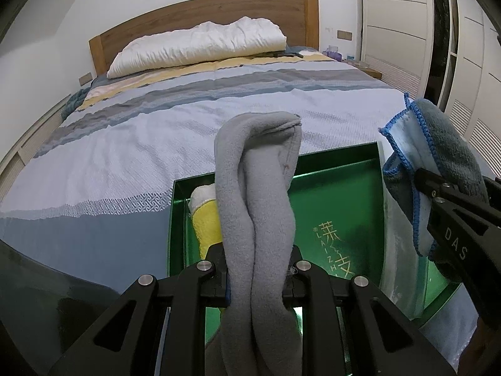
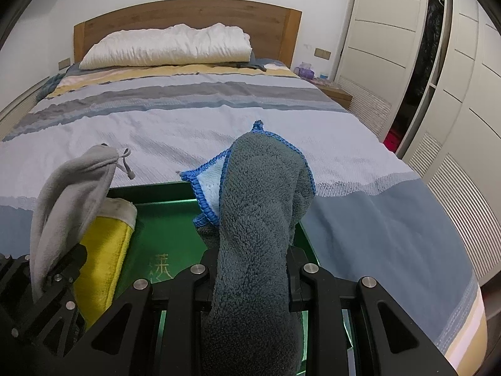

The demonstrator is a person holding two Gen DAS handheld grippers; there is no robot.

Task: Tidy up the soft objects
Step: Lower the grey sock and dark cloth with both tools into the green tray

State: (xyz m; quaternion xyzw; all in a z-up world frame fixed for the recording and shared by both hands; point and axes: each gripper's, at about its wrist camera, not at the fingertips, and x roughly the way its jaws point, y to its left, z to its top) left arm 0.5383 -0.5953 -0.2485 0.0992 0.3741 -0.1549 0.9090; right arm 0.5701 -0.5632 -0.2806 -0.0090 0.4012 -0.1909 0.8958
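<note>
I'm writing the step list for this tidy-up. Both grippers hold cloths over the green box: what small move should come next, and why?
Probably lower the left gripper and set its grey cloth into the green box, beside the yellow towel. The box floor there looks bare, and the right gripper holds its blue-edged cloth off to the side.

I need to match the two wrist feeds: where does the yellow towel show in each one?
Left wrist: yellow towel sits left of centre, in the green box's left end, partly behind the grey cloth.
Right wrist: yellow towel at lower left, beside that cloth.
Shared landmark: the wooden headboard at top.
</note>
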